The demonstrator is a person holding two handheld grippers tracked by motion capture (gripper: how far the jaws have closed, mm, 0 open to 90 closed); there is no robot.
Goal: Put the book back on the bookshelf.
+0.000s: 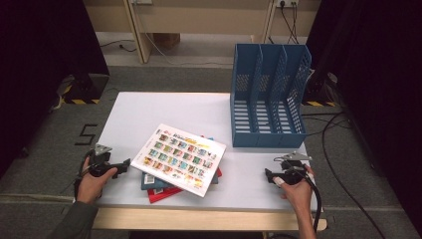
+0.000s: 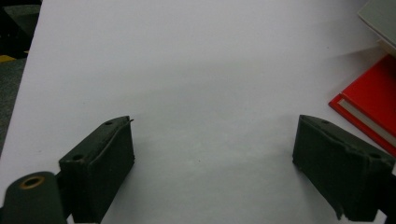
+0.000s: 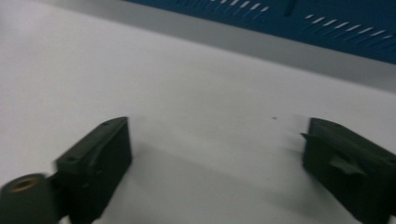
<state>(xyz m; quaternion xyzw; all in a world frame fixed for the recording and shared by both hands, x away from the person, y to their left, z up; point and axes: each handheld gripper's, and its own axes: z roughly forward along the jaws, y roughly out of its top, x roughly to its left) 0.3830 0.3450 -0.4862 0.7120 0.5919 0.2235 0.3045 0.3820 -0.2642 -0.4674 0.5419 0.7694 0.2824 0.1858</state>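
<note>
A stack of books lies on the white table (image 1: 149,107): a white book with a grid of coloured pictures (image 1: 179,158) on top, a dark blue one and a red book (image 1: 161,193) beneath. My left gripper (image 1: 127,163) rests at the table's left front, just left of the stack, open and empty. In the left gripper view its jaws stand wide over bare table, with the red book (image 2: 369,105) at the right edge. My right gripper (image 1: 267,175) is at the right front, open and empty, below the blue file rack (image 1: 268,94). The rack's perforated wall (image 3: 299,21) crosses the top of the right gripper view.
The blue rack has three upright slots and stands at the table's back right. Cables lie on the floor at the right and behind the table. Dark curtains flank both sides. A yellow-black striped block sits on the floor at the left.
</note>
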